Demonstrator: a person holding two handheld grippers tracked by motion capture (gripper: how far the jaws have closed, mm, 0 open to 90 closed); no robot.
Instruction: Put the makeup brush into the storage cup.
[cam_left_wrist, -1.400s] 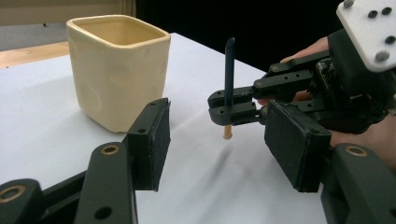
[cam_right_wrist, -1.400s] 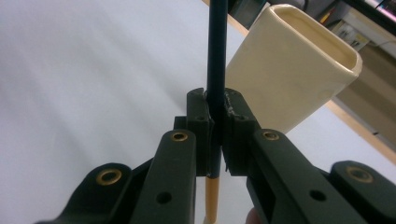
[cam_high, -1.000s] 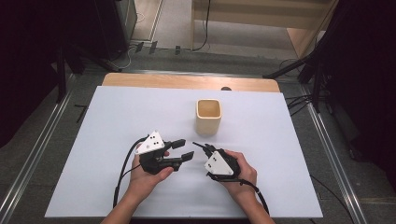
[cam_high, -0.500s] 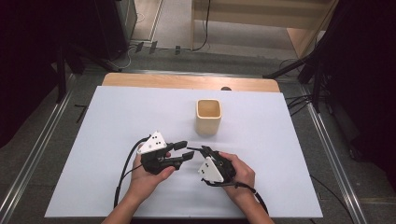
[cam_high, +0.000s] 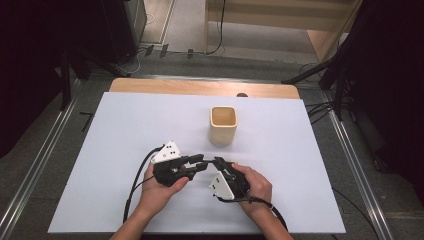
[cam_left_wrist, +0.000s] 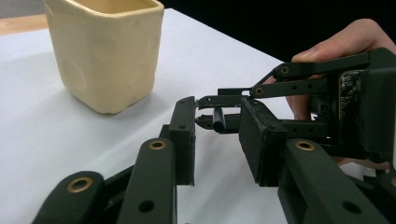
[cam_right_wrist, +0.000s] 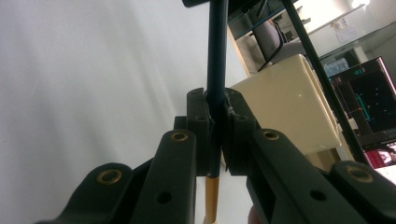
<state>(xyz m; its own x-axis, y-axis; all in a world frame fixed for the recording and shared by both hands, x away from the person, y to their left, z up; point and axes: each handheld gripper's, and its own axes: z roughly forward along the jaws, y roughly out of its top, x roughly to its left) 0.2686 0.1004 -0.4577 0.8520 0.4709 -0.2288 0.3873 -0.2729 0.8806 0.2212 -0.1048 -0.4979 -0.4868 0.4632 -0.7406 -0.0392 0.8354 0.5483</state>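
Note:
A dark blue pen (cam_right_wrist: 217, 56) with a gold band near its lower end is clamped upright between the jaws of my right gripper (cam_right_wrist: 217, 116), which is shut on it. In the left gripper view the pen's dark end (cam_left_wrist: 218, 120) pokes out from the right gripper (cam_left_wrist: 205, 112) and lies between the jaws of my left gripper (cam_left_wrist: 219, 135). Those jaws have just been closing, and a gap remains on both sides of the pen. In the high view the left gripper (cam_high: 201, 163) and right gripper (cam_high: 219, 163) meet tip to tip near the table's front.
A cream square cup (cam_high: 223, 125) stands upright and empty just behind the two grippers. The white table top (cam_high: 125, 120) spreads wide on both sides. Black cables trail from each gripper toward the front edge. Dark stands and floor rails flank the table.
The left gripper's jaws have narrowed around the pen's end. The right gripper has edged slightly left toward the left one, still holding the pen.

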